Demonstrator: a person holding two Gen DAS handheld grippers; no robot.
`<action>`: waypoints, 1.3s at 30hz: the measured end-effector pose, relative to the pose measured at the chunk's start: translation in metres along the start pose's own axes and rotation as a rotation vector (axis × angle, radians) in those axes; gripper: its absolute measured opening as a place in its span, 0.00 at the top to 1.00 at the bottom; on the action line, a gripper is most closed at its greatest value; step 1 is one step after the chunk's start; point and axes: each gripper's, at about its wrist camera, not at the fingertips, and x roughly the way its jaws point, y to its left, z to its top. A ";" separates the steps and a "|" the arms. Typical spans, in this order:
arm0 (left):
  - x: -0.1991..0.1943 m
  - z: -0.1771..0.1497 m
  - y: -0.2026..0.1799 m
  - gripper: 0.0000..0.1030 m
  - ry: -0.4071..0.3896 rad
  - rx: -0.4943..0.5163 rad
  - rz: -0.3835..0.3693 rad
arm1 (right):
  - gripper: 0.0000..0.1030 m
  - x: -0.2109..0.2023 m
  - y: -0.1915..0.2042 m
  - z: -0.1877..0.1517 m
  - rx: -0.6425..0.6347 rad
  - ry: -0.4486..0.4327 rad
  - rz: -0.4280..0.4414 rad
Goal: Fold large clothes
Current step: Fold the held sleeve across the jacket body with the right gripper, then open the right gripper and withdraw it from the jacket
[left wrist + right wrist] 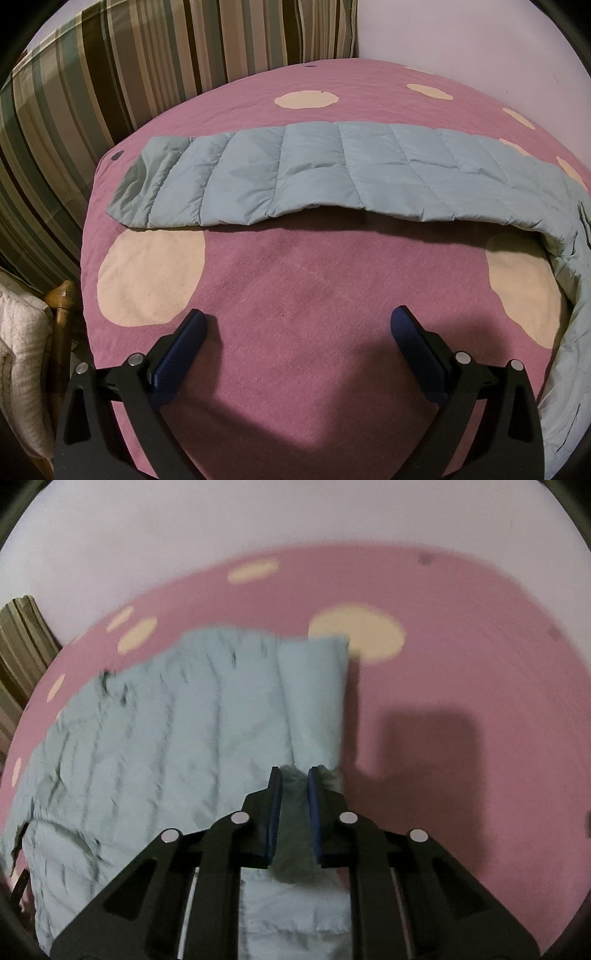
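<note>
A pale blue quilted jacket (pixel 295 173) lies on a pink bedspread (pixel 295 280) with cream dots. In the left wrist view one long sleeve stretches across the bed, and the garment curves down along the right edge. My left gripper (pixel 299 315) hovers open above bare bedspread in front of the sleeve, with nothing between its fingers. In the blurred right wrist view the jacket (pixel 184 720) spreads to the left, and a fold of it rises ahead of the fingers. My right gripper (pixel 294 771) has its jaws narrow, shut on a bunch of the jacket's fabric.
Striped cushions (pixel 110 55) stand along the bed's far left side, and a pale wall (pixel 461 33) is behind. A wooden post (pixel 64 295) and a white quilted cloth (pixel 18 332) are at the left edge. The gripper's shadow falls on the pink bedspread (pixel 461 657).
</note>
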 end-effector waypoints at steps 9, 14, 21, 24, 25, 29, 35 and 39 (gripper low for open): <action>0.000 -0.001 0.000 0.04 -0.001 0.003 0.004 | 0.85 -0.009 -0.001 0.013 -0.018 -0.038 0.022; 0.000 -0.002 0.000 0.04 -0.002 0.009 0.010 | 0.85 -0.001 -0.011 0.054 0.009 -0.085 0.006; 0.000 -0.002 0.000 0.04 -0.002 0.010 0.010 | 0.84 0.063 -0.004 0.054 -0.001 0.030 -0.028; 0.000 -0.003 0.000 0.04 -0.003 0.009 0.008 | 0.78 0.045 -0.003 0.055 -0.004 0.003 -0.019; 0.000 -0.003 0.000 0.04 -0.003 0.006 0.003 | 0.74 0.036 -0.004 0.053 0.004 -0.010 -0.008; 0.000 -0.003 0.001 0.04 -0.002 0.006 0.001 | 0.58 -0.016 -0.025 0.023 0.019 -0.106 -0.087; 0.001 -0.001 0.002 0.04 0.000 0.004 -0.003 | 0.53 -0.053 -0.077 -0.041 0.115 -0.100 -0.285; 0.001 -0.001 0.002 0.04 0.001 0.006 -0.001 | 0.43 -0.051 -0.097 -0.084 0.162 -0.044 -0.366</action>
